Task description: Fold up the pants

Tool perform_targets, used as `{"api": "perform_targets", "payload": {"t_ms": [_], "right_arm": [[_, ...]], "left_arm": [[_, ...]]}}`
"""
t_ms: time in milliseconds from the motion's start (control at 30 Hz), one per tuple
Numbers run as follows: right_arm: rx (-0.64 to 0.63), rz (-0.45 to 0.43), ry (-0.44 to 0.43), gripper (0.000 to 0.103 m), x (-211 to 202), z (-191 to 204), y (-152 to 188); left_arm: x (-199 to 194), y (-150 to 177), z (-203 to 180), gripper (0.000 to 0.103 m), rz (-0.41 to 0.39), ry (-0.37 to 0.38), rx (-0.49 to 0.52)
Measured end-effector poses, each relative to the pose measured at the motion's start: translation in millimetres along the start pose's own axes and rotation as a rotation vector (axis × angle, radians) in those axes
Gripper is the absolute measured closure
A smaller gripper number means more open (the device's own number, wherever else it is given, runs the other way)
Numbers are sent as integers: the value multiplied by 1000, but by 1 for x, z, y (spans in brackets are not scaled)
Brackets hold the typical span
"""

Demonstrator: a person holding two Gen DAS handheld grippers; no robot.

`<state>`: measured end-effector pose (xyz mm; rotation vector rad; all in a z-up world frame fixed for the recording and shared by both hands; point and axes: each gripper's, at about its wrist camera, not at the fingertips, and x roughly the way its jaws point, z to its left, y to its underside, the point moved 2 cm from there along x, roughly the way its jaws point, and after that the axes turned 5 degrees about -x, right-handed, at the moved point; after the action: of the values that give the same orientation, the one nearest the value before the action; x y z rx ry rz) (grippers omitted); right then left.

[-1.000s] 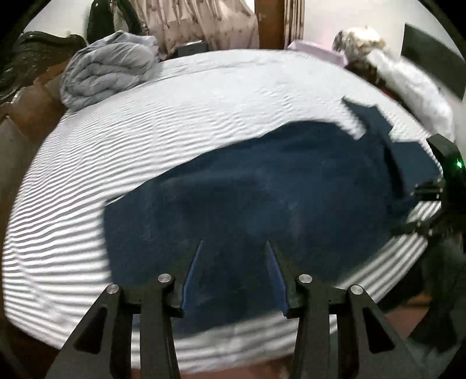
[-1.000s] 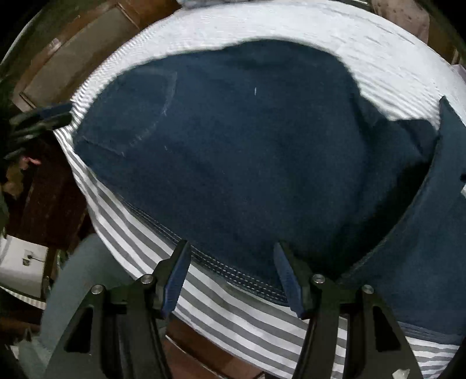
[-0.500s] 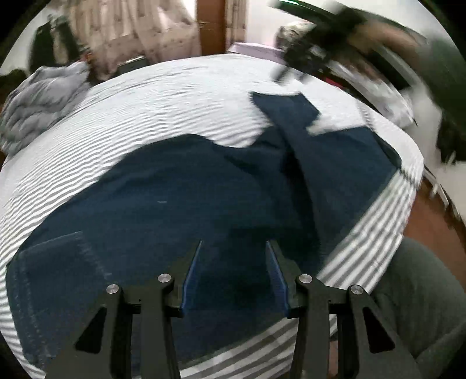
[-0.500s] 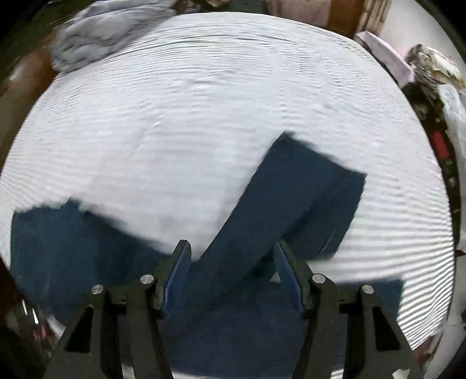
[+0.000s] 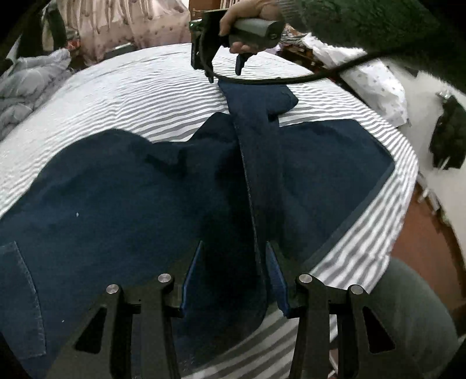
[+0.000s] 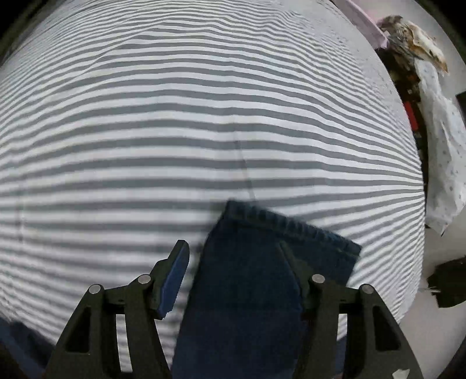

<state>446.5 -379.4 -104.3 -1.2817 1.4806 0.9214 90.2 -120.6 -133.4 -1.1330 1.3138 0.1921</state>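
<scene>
**A:** Since it's denim, how do you expect it to behave?

**B:** Heavy for cloth, I'd say, and limp. It'll drape and drag on the striped sheet (image 6: 204, 116) rather than slide, and nothing about it is fragile. The thick stitched edges look like the safest places to pinch.

**A:** Where are the pants now?

**B:** The pants (image 5: 131, 204) are spread along the near edge of the bed. One leg (image 5: 259, 175) is laid across the rest of them, running away from me. Its hem (image 6: 291, 230) rests on bare sheet at the far end.

**A:** So the long axis?

**B:** That leg points from my left gripper (image 5: 234, 277) straight out to my right gripper (image 6: 234, 253). The main body lies crosswise to it, with a back pocket (image 5: 17, 291) towards the left. I can't tell which end the waistband is on.

**A:** And your tools?

**B:** My left has its jaws partly apart, low over the near end of that leg. The leg's seam runs between the pads and nothing is pinched. My right, in my hand (image 5: 244, 14), stands about half wide and straddles the leg just short of the hem. There's a gap beside the left pad, so it isn't gripping either. I'd take the hem corner with the right gripper and the seam with the left.
</scene>
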Motion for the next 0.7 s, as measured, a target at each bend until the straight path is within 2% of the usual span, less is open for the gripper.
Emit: {"api": "perform_targets", "payload": {"t_ms": [67,267,333,367,433,533,600,700], "right_arm": [[-4,28,3,47,14,0,-5],[32,21,-45,49,28,-3,-4],[36,13,-39,63,27,-6,-1],[40,10,-45,67,27,-9,1],[40,6,-44,83,26,-12,6],[47,-14,-71,96,19,-17,16],[69,-40,-106,96,10,-24,26],[107,-76,-151,96,-4,-42,42]], "left_arm": [[6,0,-8,58,-1,-31,37],[16,3,0,58,35,7,-3],[15,3,2,58,44,29,-15],[15,3,2,58,49,29,-15],[16,3,1,57,47,25,-7],[15,4,6,57,43,45,-49],[14,5,10,57,32,64,-78],[16,5,6,57,34,39,-66]]}}
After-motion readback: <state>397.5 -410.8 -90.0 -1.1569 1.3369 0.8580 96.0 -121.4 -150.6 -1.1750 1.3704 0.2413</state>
